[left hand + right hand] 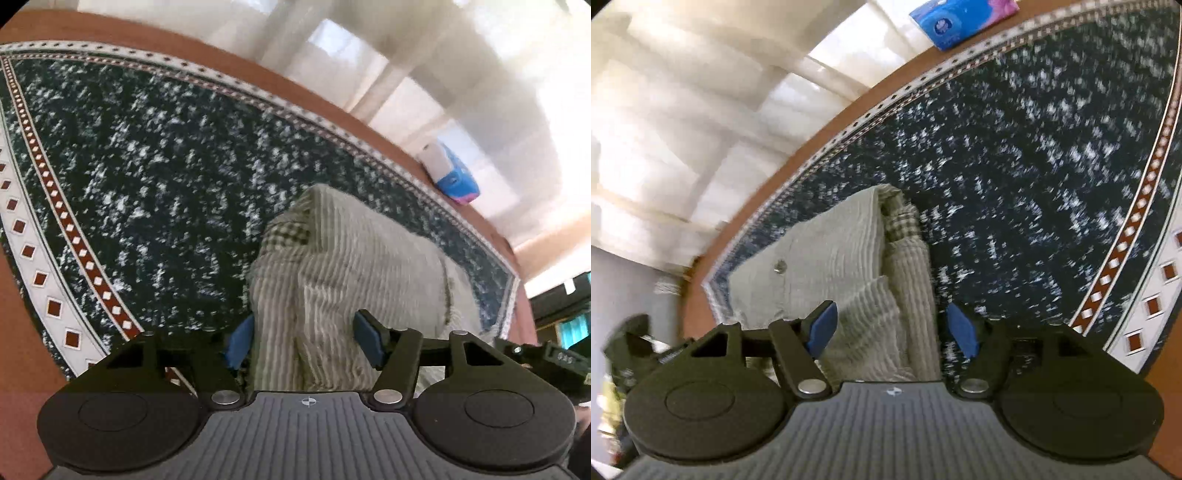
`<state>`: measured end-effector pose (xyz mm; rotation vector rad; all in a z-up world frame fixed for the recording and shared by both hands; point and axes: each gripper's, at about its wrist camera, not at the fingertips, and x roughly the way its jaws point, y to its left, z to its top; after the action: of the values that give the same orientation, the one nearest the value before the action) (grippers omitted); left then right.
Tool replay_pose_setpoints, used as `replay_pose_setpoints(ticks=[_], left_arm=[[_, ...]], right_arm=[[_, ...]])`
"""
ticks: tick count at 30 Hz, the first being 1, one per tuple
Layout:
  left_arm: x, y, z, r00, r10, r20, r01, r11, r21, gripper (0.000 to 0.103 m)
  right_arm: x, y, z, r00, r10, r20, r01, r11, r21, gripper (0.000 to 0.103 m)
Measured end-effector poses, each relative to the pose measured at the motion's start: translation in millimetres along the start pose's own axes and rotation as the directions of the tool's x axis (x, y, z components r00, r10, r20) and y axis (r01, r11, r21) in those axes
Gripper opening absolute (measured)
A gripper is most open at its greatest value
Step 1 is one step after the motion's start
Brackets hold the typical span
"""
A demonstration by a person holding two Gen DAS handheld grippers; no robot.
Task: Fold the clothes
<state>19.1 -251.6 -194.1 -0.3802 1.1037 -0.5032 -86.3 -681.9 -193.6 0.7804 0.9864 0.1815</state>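
Left wrist view showed the left claw [303, 341] spread, its blue pads [365, 341] standing either side of the near end of the ribbed cream garment [343, 273] without pressing it. Cloth lay between the pads, but a gap was visible at each side, so nothing was pinched. This placement appeared chosen to straddle a thick folded edge ahead of a grip.

Right wrist view showed the right claw [892, 330] likewise spread. Its one pad [822, 328] sat above the cloth, and the other stood over the dark patterned rug [1034, 166] just past the garment's long edge. That stance suggested the edge was to be taken from the side.

The garment [849, 251] lay on the rug, partly folded into a long bundle, with a checked lining showing at its far end and a button on the flat panel. It rested near one rug corner, presumably to leave room for the next fold.

Beyond the rug border, on the brown surface [406, 147], stood a blue tissue pack [452, 175], well apart from the work.
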Motion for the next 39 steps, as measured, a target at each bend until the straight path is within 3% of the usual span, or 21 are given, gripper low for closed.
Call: replay_pose_setpoints(ticks=[5,11,14,21,23,24,25,26,32,39], left_arm=[[6,11,3,0.997,-0.072,-0.017,0.071,0.996,-0.050,0.073],[20,-8,5,0.995,-0.095,-0.040,0.096,0.995,0.016,0.072],[18,-7,2,0.994,-0.102,-0.039,0.103,0.994,0.026,0.071],[30,-10,5,0.997,-0.056,-0.047,0.056,0.998,0.002,0.072],[33,-18,3,0.999,-0.020,-0.046,0.022,0.999,0.038,0.049],[33,-22,2,0.999,-0.008,-0.042,0.011,0.999,0.053,0.045],[33,-25,2,0.999,-0.004,-0.034,0.006,0.998,0.061,0.034],[31,-29,2,1.000,0.000,-0.024,0.002,0.997,0.072,0.027],[3,-46,-1,0.999,-0.001,0.043,-0.005,0.991,0.130,0.020],[-32,-82,4,0.986,-0.127,0.106,0.101,0.970,0.222,0.020]], right_arm=[[9,-11,2,0.997,0.067,-0.021,-0.066,0.995,0.075,0.071],[23,-9,6,0.991,0.133,-0.003,-0.131,0.983,0.126,0.071],[26,-2,7,0.988,0.153,-0.037,-0.148,0.984,0.100,0.061],[35,-5,10,0.988,0.148,-0.053,-0.140,0.982,0.124,0.059],[38,0,10,0.989,0.134,-0.060,-0.127,0.986,0.112,0.057],[39,3,10,0.990,0.120,-0.074,-0.112,0.989,0.101,0.042],[41,6,10,0.991,0.106,-0.086,-0.098,0.991,0.090,0.032],[41,8,8,0.990,0.107,-0.089,-0.098,0.991,0.092,0.028],[13,27,-1,0.992,0.125,-0.018,-0.124,0.991,0.042,0.019],[-45,46,5,0.983,0.160,0.095,-0.159,0.987,-0.010,0.019]])
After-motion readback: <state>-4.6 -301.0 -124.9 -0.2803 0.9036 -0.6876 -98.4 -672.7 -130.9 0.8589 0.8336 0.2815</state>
